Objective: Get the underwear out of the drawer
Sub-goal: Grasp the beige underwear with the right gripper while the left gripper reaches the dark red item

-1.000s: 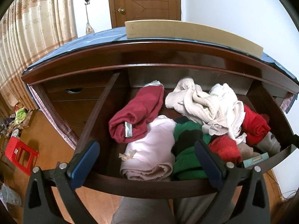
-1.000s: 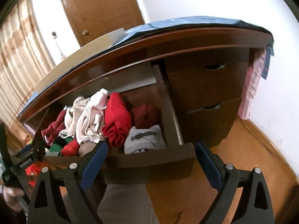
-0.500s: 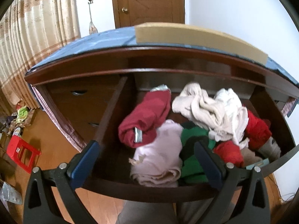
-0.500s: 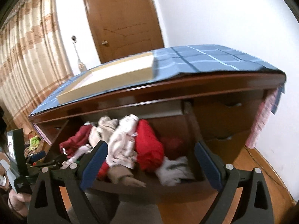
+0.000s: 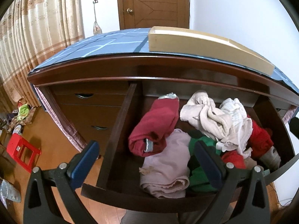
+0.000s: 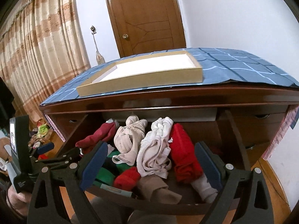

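so both grippers have lifted up over the last second; the views now look down into the open drawer (image 6: 149,208) instead of along its front, and the tan tray (image 6: 142,74) on the dresser top shows its inside; looks like lining up for a pick, nothing grabbed yet; right gripper (image 6: 149,166) is spread wide with the white underwear (image 6: 155,147) sitting right between its fingers, just below; left gripper (image 5: 145,160) is spread too, hovering over the pale pink roll (image 5: 168,160) and the dark red bundle (image 5: 155,127), white underwear off to its right
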A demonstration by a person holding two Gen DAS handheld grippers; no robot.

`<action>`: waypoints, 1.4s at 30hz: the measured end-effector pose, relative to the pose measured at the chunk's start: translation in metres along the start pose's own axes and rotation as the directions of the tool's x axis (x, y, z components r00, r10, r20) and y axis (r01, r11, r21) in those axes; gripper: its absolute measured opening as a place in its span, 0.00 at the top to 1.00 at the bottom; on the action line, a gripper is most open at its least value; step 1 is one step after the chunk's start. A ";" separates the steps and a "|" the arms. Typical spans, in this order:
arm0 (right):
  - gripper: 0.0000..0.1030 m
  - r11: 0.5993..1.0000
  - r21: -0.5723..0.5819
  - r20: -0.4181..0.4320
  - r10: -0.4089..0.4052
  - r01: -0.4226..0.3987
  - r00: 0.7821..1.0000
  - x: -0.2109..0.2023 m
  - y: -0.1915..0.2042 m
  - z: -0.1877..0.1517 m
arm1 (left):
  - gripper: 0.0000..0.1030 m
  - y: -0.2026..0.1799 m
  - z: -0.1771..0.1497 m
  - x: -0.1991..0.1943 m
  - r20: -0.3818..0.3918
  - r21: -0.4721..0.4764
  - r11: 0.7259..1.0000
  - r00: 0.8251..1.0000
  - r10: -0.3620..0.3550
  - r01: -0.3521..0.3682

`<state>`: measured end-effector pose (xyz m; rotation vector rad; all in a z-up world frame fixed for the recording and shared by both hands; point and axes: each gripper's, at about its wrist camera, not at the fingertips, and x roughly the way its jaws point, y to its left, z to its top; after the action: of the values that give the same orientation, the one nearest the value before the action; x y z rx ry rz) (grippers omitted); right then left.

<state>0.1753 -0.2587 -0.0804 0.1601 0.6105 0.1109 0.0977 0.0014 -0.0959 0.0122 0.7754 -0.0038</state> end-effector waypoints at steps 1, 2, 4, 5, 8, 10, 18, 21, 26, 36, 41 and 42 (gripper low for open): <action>0.07 1.000 -0.001 0.001 -0.002 0.002 1.000 0.001 0.001 0.000 | 0.00 0.000 0.001 0.001 0.000 0.001 1.000 1.000 0.000 0.000; 0.07 1.000 -0.002 -0.001 -0.004 0.004 1.000 0.003 0.002 0.001 | 0.00 0.000 0.002 0.001 -0.001 0.003 1.000 1.000 0.000 0.000; 0.07 1.000 0.002 -0.009 -0.004 0.004 1.000 0.006 0.003 0.001 | 0.00 0.000 0.004 0.002 -0.004 0.007 1.000 1.000 0.004 -0.004; 0.07 1.000 0.008 -0.016 -0.004 0.004 1.000 0.009 0.003 0.001 | 0.00 0.001 0.004 0.003 -0.005 0.007 1.000 1.000 0.005 -0.005; 0.07 1.000 0.016 -0.031 -0.003 0.003 1.000 0.015 0.003 0.003 | 0.00 0.002 0.007 0.005 -0.011 0.002 1.000 1.000 0.002 -0.002; 0.07 1.000 0.015 -0.038 0.000 0.001 0.999 0.019 0.004 0.004 | 0.00 0.003 0.010 0.007 -0.014 0.006 1.000 1.000 -0.002 0.002; 0.07 1.000 -0.009 -0.066 0.005 -0.006 0.998 0.034 0.015 0.010 | 0.00 0.003 0.017 0.017 -0.045 0.020 1.000 0.999 -0.002 0.002; 0.07 1.000 -0.004 -0.083 0.012 -0.013 0.996 0.041 0.017 0.012 | 0.00 0.005 0.020 0.020 -0.058 0.017 1.000 0.998 -0.004 0.005; 0.07 1.000 0.002 -0.108 0.018 -0.018 0.994 0.052 0.019 0.015 | 0.00 0.007 0.025 0.023 -0.069 0.029 1.000 0.998 0.000 0.002; 0.07 0.999 -0.015 -0.160 0.034 -0.037 0.987 0.074 0.030 0.021 | 0.00 0.014 0.038 0.031 -0.080 0.047 0.999 0.997 0.016 -0.012; 0.08 0.997 -0.033 -0.197 0.067 -0.075 0.978 0.087 0.040 0.024 | 0.00 0.011 0.048 0.037 -0.098 0.070 0.998 0.995 -0.002 0.009; 0.09 0.996 -0.037 -0.202 0.072 -0.081 0.977 0.089 0.043 0.024 | 0.00 0.009 0.049 0.038 -0.102 0.073 0.997 0.995 -0.004 0.012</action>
<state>0.2591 -0.2065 -0.1026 0.1296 0.8029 0.2175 0.1595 0.0099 -0.0876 0.0800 0.8766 -0.0399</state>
